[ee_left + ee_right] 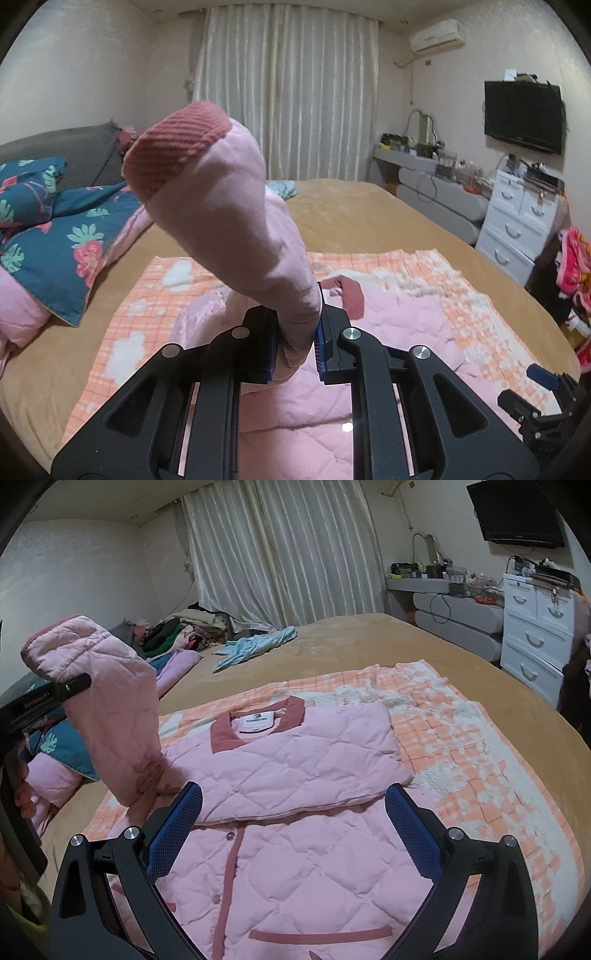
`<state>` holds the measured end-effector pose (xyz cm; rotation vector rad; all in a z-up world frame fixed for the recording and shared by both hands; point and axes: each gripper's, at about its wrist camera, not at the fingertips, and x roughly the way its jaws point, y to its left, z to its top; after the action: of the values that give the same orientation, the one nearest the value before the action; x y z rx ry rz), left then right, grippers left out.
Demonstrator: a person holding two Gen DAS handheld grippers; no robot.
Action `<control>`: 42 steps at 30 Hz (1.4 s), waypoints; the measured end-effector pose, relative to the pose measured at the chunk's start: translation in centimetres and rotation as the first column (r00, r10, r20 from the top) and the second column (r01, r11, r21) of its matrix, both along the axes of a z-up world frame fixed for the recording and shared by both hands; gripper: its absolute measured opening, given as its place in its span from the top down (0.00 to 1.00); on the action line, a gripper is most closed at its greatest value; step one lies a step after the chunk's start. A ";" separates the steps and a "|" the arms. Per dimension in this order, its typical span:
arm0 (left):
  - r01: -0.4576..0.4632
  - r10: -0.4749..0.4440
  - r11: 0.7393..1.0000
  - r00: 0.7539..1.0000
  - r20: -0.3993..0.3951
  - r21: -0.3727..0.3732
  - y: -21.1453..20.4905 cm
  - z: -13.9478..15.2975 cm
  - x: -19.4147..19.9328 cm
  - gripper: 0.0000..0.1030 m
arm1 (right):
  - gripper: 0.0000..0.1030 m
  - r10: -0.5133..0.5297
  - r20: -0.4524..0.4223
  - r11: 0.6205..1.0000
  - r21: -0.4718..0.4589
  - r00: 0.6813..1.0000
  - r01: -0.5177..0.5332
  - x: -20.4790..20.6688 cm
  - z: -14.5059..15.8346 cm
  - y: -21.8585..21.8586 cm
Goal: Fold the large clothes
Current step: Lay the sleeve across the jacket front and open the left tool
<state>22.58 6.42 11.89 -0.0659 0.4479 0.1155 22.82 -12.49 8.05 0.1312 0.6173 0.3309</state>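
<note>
Left wrist view shows the left gripper (295, 347) clamped on a sleeve (236, 206) of the pink quilted jacket (295, 775), lifting it so the dark pink cuff (173, 147) stands up above the bed (369, 214). Right wrist view shows the right gripper (295, 834) with its jaws spread wide and empty over the jacket, which lies on a checked orange blanket (480, 768) near the bed's front edge, its other sleeve folded across the chest.

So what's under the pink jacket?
The pink jacket lies on an orange checked blanket, which rests on the tan bed cover. Whatever sits directly beneath the jacket's middle is covered.
</note>
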 end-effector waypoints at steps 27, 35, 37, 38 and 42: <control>0.179 -0.154 0.977 0.967 -0.201 0.113 -9.2 -9.2 5.7 0.92 | 0.04 -0.121 -0.061 0.992 0.031 0.991 0.123 2.8 -3.8 -5.5; 0.215 -0.176 0.968 0.947 -0.270 0.126 -11.1 -12.6 7.5 0.84 | 0.04 -0.177 -0.094 0.983 0.041 0.980 0.181 3.8 -5.2 -7.2; 0.233 -0.188 0.963 0.939 -0.287 0.134 -11.7 -13.4 7.8 0.79 | 0.04 -0.185 -0.106 0.981 0.045 0.977 0.191 4.0 -5.6 -7.4; 0.241 -0.191 0.960 0.935 -0.299 0.140 -12.0 -13.8 8.0 0.79 | 0.04 -0.188 -0.109 0.980 0.045 0.976 0.194 4.0 -5.7 -7.5; 0.294 -0.238 0.949 0.906 -0.351 0.116 -12.6 -15.1 8.0 0.44 | 0.04 -0.196 -0.116 0.979 0.037 0.974 0.201 4.3 -6.2 -7.7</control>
<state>30.56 -6.17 -3.20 0.1830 0.7804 -0.1095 27.08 -20.23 1.88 0.2578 0.7008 0.1454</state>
